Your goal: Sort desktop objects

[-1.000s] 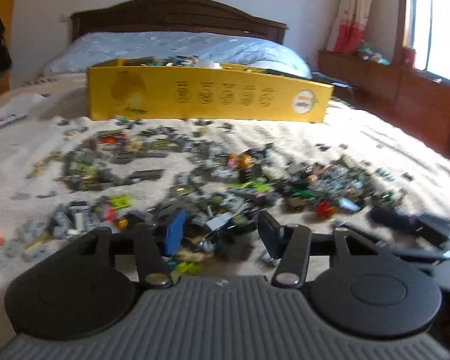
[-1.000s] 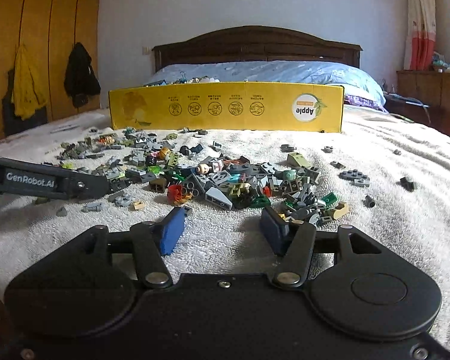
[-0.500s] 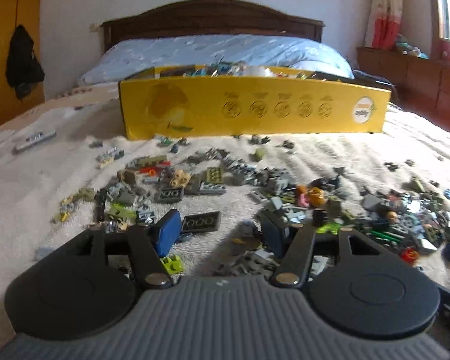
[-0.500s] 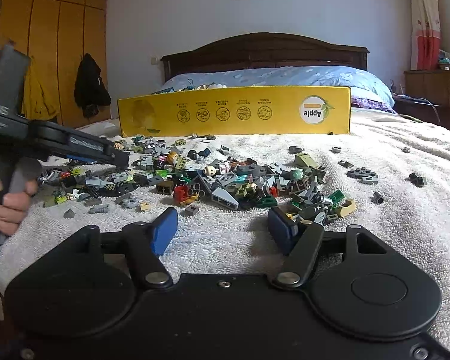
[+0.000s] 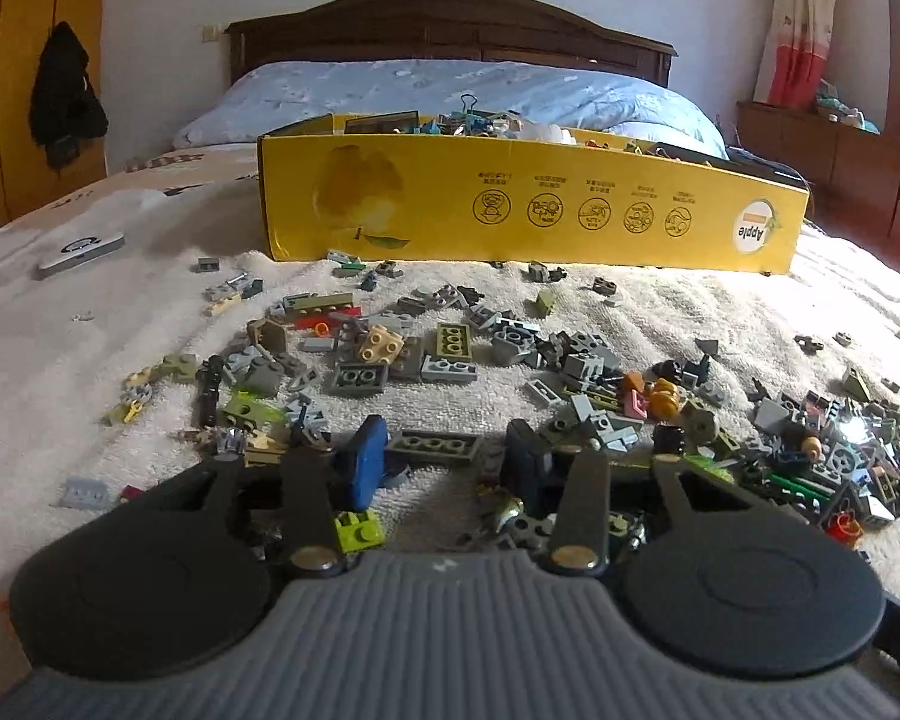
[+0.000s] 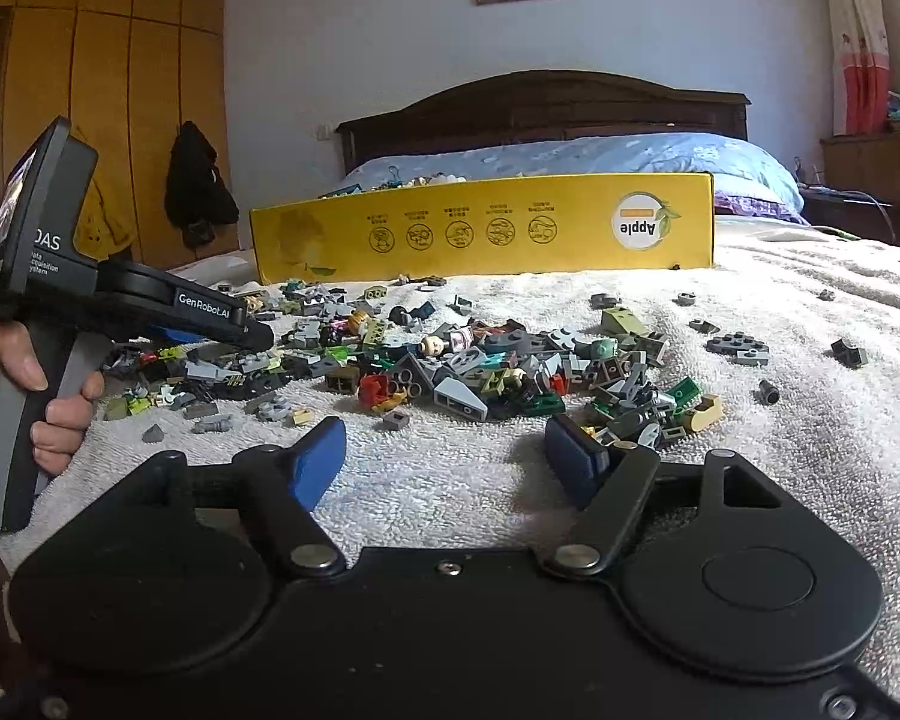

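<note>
Many small toy bricks (image 5: 462,360) lie scattered on a white towel (image 5: 60,372) on a bed; the pile also shows in the right wrist view (image 6: 480,360). A yellow cardboard box (image 5: 528,210) with items inside stands behind them; it also shows in the right wrist view (image 6: 486,228). My left gripper (image 5: 444,456) is open, low over the bricks, with a dark grey flat plate (image 5: 435,447) between its fingers, not gripped. My right gripper (image 6: 450,462) is open and empty over bare towel, in front of the pile. The left gripper's body (image 6: 150,306) shows at the left of the right wrist view, held by a hand.
A silver remote-like device (image 5: 81,252) lies at the left on the bed. A blue pillow (image 5: 450,90) and a dark wooden headboard (image 5: 450,18) are behind the box. A wardrobe (image 6: 120,120) stands at the left, wooden cabinets (image 5: 840,150) at the right.
My left gripper swung left across the brick pile and moved closer to the yellow box. My right gripper rose slightly and its jaws stayed open.
</note>
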### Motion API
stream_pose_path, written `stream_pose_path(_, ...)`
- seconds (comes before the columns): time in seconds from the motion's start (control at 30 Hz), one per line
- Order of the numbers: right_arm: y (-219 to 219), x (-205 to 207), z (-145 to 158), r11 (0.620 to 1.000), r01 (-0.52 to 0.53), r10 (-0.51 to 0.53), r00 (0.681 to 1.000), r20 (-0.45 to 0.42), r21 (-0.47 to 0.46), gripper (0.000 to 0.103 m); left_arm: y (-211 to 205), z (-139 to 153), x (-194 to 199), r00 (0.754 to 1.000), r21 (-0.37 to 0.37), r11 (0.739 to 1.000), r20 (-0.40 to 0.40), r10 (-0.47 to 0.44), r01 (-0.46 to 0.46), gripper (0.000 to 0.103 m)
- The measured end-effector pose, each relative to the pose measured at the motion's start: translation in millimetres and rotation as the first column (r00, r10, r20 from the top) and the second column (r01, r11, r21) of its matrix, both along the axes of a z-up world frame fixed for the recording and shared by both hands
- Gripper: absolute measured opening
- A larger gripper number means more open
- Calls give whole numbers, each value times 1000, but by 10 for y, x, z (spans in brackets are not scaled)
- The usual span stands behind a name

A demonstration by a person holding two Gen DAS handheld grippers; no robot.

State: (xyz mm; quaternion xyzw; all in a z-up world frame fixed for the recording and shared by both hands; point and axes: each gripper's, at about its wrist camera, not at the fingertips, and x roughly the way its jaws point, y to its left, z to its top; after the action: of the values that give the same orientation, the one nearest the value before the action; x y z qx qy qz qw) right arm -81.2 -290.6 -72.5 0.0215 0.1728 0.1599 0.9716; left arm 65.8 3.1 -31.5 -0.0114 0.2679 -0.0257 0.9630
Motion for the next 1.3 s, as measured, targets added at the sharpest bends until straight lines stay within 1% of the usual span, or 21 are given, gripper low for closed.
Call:
stream_pose_path(0.07, -2, 5, -3, 1000, -2, 2, 1000, 0, 2, 73, -13, 7, -3, 1000, 10, 1000, 2, 5, -5, 41)
stream_pose_path(0.1, -5, 7, -2, 1000, -2, 2, 1000, 0, 3, 73, -15, 11, -10, 1000, 12, 1000, 5, 4, -4, 37)
stream_pose_path(0.23, -9, 3, -5, 1000, -5, 5, 1000, 2, 5, 74, -30, 56, -42, 1000, 18, 1000, 17, 2, -2, 36)
stream_pose_path(0.37, -13, 0, -13, 1000, -7, 7, 1000, 4, 10, 74, -98, 166, -104, 999, 35, 999, 45, -29, 27, 36)
stream_pose_path(0.5, -3, 13, -13, 1000, -6, 6, 1000, 3, 9, 74, -196, 297, -256, 995, 3, 997, 57, -79, 79, 36)
stream_pose_path(0.63, -4, -3, 32, 1000, -4, 4, 1000, -8, 1, 74, -335, 303, -453, 990, -33, 989, 33, -140, 141, 37)
stream_pose_path(0.7, -24, -55, 90, 1000, 1, -1, 1000, -13, 2, 74, -415, 277, -559, 982, -52, 981, 20, -186, 186, 37)
stream_pose_path(0.77, -67, -141, 143, 1000, 9, -9, 1000, -4, 1, 75, -517, 241, -664, 972, -55, 970, 14, -235, 236, 37)
stream_pose_path(0.83, -119, -239, 191, 999, 26, -26, 1000, 16, -27, 80, -610, 204, -738, 958, -46, 957, 9, -287, 287, 37)
stream_pose_path(0.9, -175, -316, 217, 996, 58, -56, 998, 36, -69, 81, -706, 160, -807, 944, -28, 944, 6, -330, 330, 37)
stream_pose_path(0.97, -244, -367, 219, 990, 100, -96, 994, 46, -102, 81, -779, 94, -835, 935, -23, 934, -8, -356, 355, 37)
stream_pose_path(1.03, -314, -381, 200, 985, 138, -135, 990, 35, -104, 81, -822, 40, -855, 933, -22, 932, -8, -361, 361, 37)
stream_pose_path(1.07, -347, -379, 181, 983, 155, -153, 988, 28, -97, 81, -843, 24, -865, 930, -19, 930, -3, -368, 368, 38)
stream_pose_path(1.1, -369, -376, 157, 982, 167, -165, 986, 20, -91, 81, -851, 10, -861, 930, -19, 929, -6, -369, 369, 46)
stream_pose_path(1.13, -384, -371, 135, 981, 173, -173, 985, 13, -85, 82, -859, -9, -859, 931, -21, 931, -7, -364, 364, 47)
stream_pose_path(1.17, -391, -367, 106, 981, 177, -177, 984, 5, -77, 83, -849, -25, -856, 932, -25, 932, -4, -363, 363, 54)
stream_pose_path(1.23, -411, -367, 42, 983, 178, -178, 984, 1, -51, 86, -835, -43, -861, 936, -26, 936, -1, -351, 351, 57)
stream_pose_path(1.3, -444, -364, -15, 983, 185, -185, 983, 2, -7, 88, -834, -51, -872, 937, -18, 937, 5, -350, 350, 58)
